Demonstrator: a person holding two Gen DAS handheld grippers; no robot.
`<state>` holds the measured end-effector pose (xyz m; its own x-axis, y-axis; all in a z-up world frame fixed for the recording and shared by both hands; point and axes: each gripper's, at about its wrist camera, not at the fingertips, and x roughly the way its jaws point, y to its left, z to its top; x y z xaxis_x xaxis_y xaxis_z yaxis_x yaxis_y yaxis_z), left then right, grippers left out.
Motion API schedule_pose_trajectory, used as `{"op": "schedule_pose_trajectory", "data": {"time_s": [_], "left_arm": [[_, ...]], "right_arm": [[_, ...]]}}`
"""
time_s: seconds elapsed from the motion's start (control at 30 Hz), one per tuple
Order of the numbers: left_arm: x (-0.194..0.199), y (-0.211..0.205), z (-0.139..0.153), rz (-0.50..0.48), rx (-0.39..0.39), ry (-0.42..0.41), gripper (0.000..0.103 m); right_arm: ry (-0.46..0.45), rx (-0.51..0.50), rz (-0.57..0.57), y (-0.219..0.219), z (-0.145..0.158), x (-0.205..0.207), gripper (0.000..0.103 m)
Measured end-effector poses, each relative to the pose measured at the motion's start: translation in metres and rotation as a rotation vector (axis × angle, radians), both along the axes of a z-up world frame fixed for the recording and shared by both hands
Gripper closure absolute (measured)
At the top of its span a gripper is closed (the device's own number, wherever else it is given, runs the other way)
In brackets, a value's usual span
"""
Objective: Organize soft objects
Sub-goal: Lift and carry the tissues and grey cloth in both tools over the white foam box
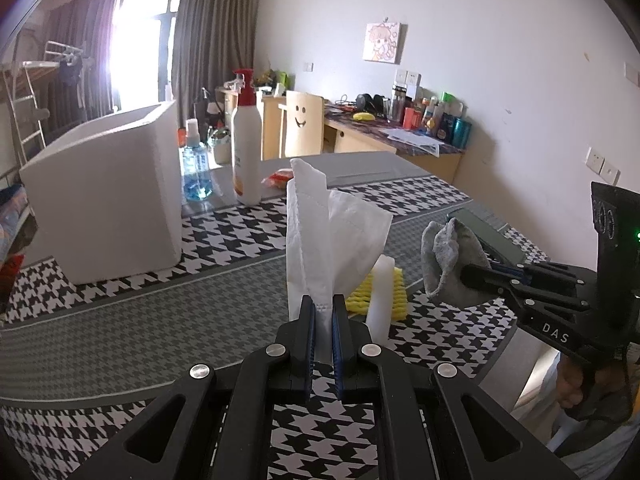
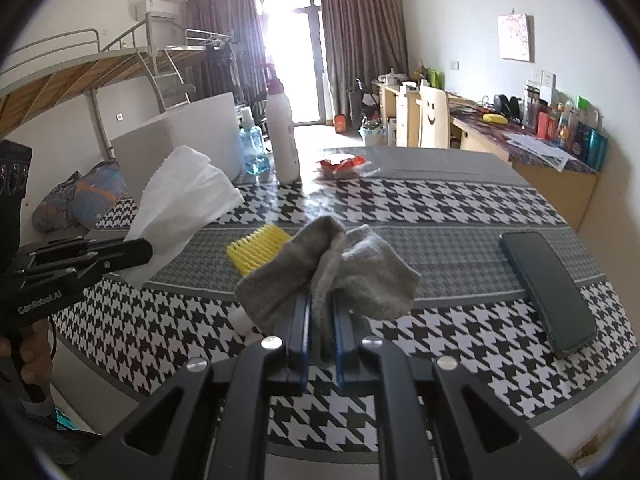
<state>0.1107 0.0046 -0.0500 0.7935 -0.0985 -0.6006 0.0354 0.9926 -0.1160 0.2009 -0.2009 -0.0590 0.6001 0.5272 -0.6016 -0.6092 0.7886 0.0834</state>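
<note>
Table (image 1: 120, 320): covered by a black-and-white houndstooth cloth with grey bands; carries everything listed below.

White bin (image 1: 108, 196): open-topped box at the far left of the table, the likely receptacle for soft items. Judged: both loads should travel up and over its rim, then be let go well inside, so no corner drapes over the wall.

White pump bottle (image 1: 247, 148), red top: upright just right of the bin, a blue spray bottle (image 1: 197, 168) beside it. Judged hazard: a low sweep toward the bin could knock either one; approach from the near side.

Phone (image 2: 548, 288): dark slab flat on the right of the table, hard, leave it.

White tissue (image 1: 324, 236): soft, clamped at its lower edge by the left gripper (image 1: 322, 312), jaws shut on it; the sheet stands up loosely, clear of the table.

Grey sock (image 2: 332, 276): soft, crumpled, pinched in the right gripper (image 2: 322, 328), jaws closed on the fabric; held above the cloth, hanging to both sides of the jaws.

Yellow-bristled brush (image 1: 380, 292), white handle: lies on the table between and beneath the two grippers, touched by neither.

Red snack wrapper (image 2: 340, 166): far side, near the bottles.
</note>
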Motion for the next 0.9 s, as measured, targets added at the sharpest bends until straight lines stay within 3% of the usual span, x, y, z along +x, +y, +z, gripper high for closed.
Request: {"op": "schedule_pose_trajectory", "data": {"time_s": [0.9], "left_arm": [[-0.009, 0.022, 0.03, 0.065, 0.054, -0.077, 0.095]], "right_arm": [[-0.069, 0.049, 0.066, 0.022, 0.025, 0.007, 0.09]]}}
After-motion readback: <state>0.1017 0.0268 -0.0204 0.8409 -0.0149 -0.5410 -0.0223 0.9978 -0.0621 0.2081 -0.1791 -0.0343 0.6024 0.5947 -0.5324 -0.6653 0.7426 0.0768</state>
